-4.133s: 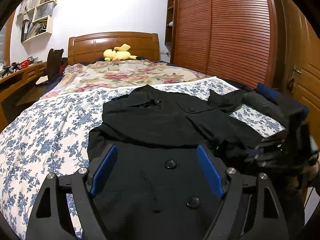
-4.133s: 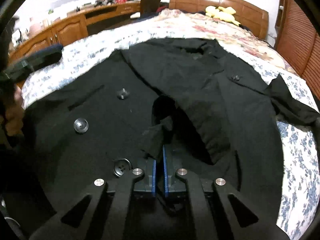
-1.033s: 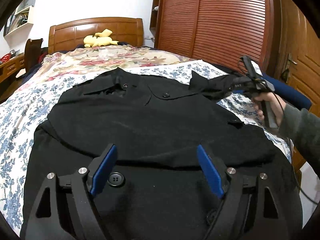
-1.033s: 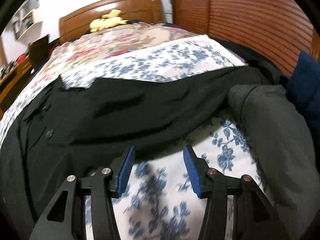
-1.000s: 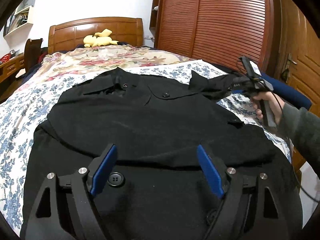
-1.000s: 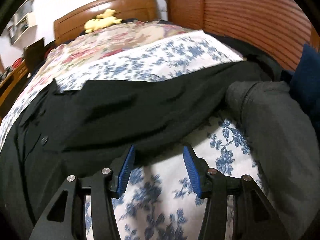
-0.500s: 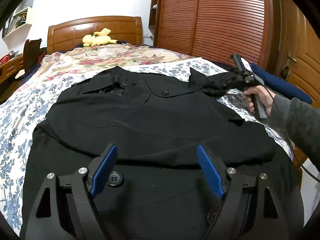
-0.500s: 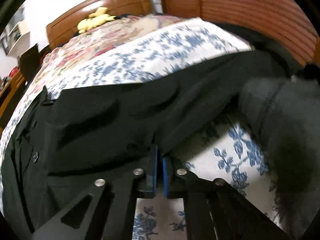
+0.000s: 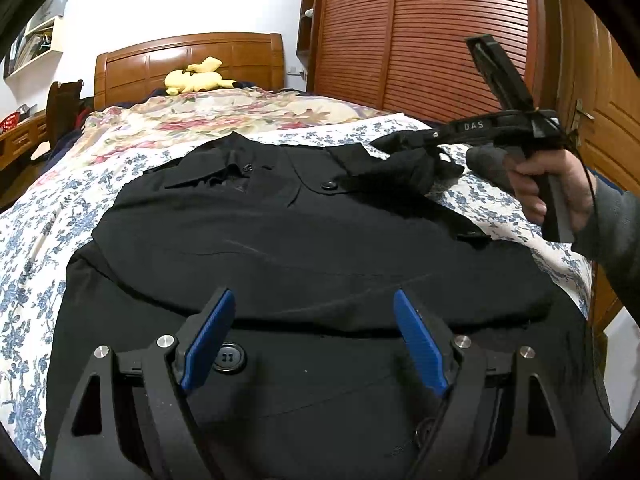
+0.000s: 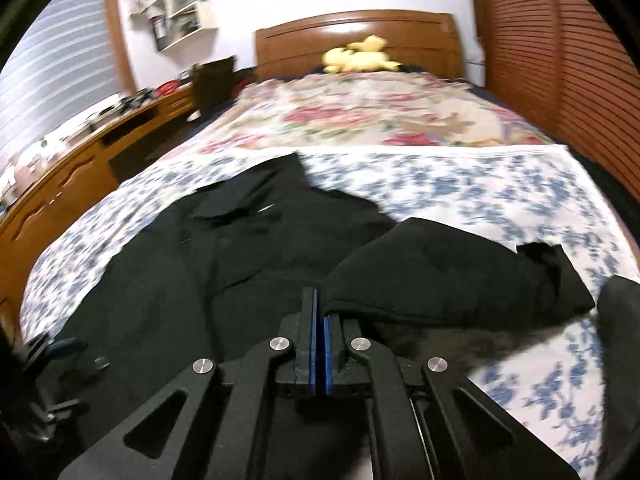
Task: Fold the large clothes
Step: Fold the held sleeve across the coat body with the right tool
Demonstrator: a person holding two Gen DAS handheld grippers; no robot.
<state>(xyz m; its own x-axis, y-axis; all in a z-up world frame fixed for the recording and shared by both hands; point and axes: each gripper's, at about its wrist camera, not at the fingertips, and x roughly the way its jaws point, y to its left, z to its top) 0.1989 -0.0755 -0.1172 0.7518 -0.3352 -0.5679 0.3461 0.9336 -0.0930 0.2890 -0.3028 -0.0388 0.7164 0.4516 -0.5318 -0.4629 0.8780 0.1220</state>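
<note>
You have the black coat (image 9: 304, 248) laid face up across the blue-flowered bedspread (image 9: 36, 240), collar toward the wooden headboard (image 9: 188, 60), hem nearest you, and the step in hand looks like the sleeve fold. Your right gripper (image 10: 319, 320) has its blue pads pressed together on the edge of the coat's right sleeve (image 10: 452, 280); in the left wrist view that sleeve (image 9: 404, 164) hangs bunched from the tool, lifted clear of the bed, off the coat's right shoulder. Your left gripper (image 9: 312, 344) hovers over the lower front of the coat with its fingers spread wide and nothing between them, a large button (image 9: 228, 357) showing just inside the left finger. One fold already lies across the chest, so the job seems roughly midway. Next, you likely need to carry the sleeve inward over the coat body and lay it flat before you release. Keep the pinch firm, since the cloth is limp and only its edge is caught. Your left tool could press the body down so that the coat does not drag sideways.
</note>
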